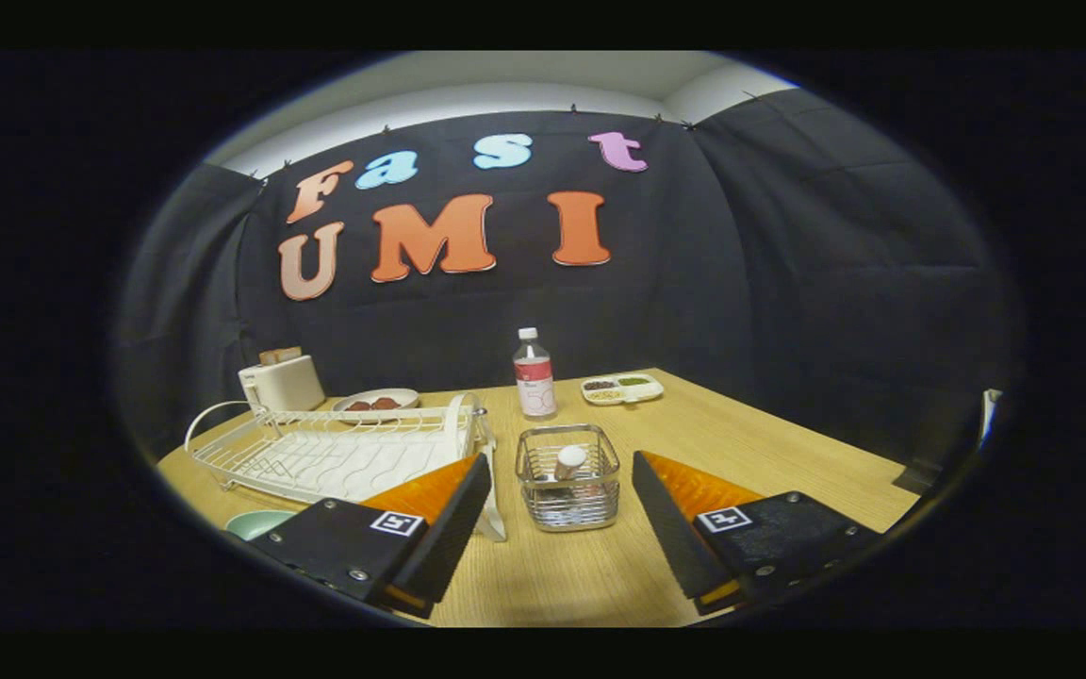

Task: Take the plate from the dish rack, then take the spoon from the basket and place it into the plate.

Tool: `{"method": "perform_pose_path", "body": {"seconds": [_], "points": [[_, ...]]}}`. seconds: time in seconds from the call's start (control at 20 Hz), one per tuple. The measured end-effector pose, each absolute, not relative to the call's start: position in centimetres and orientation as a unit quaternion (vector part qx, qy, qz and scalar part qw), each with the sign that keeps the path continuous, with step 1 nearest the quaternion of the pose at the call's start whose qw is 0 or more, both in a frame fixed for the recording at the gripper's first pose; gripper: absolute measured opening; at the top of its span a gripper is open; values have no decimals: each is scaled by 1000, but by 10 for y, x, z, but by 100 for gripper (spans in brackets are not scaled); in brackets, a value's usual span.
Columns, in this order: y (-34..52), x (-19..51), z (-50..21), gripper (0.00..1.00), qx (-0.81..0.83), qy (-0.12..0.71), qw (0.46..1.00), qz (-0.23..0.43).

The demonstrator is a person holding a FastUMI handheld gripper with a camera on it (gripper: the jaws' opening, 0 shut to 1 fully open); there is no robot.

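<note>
Claw [562,514] fingers spread wide, holding nothing. Wire basket [568,476] with spoon [567,461] sits between fingertips on desk [788,443]. Dish rack [336,453] left of basket.

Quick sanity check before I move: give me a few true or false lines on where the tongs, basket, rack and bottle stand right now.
1. The tongs are open with nothing held. True.
2. The wire basket sits just ahead, between the fingers. True.
3. The basket is empty. False: the spoon's handle end stands up in it.
4. The dish rack lies on the right finger's side. False: it is beside the left finger.
5. The bottle lies on its side. False: it stands upright beyond the basket.
</note>
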State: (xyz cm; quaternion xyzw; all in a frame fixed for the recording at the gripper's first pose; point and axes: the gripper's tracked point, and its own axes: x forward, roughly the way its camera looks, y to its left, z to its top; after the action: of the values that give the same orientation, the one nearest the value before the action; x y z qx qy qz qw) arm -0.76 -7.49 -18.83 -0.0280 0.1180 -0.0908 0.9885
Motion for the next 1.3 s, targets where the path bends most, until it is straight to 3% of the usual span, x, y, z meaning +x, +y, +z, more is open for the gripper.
{"method": "perform_pose_path", "body": {"seconds": [0.1,0.35,0.45,0.6,0.65,0.85,1.3], "points": [[-76,0,-190,76,-32,119,988,-90],[-77,14,-206,59,-30,144,985,-85],[-89,17,-210,47,-33,149,983,-105],[-86,15,-206,17,-24,138,985,-103],[-91,19,-208,13,-33,135,984,-113],[-92,20,-203,8,-46,123,984,-120],[-82,10,-170,7,-45,97,988,-113]]}}
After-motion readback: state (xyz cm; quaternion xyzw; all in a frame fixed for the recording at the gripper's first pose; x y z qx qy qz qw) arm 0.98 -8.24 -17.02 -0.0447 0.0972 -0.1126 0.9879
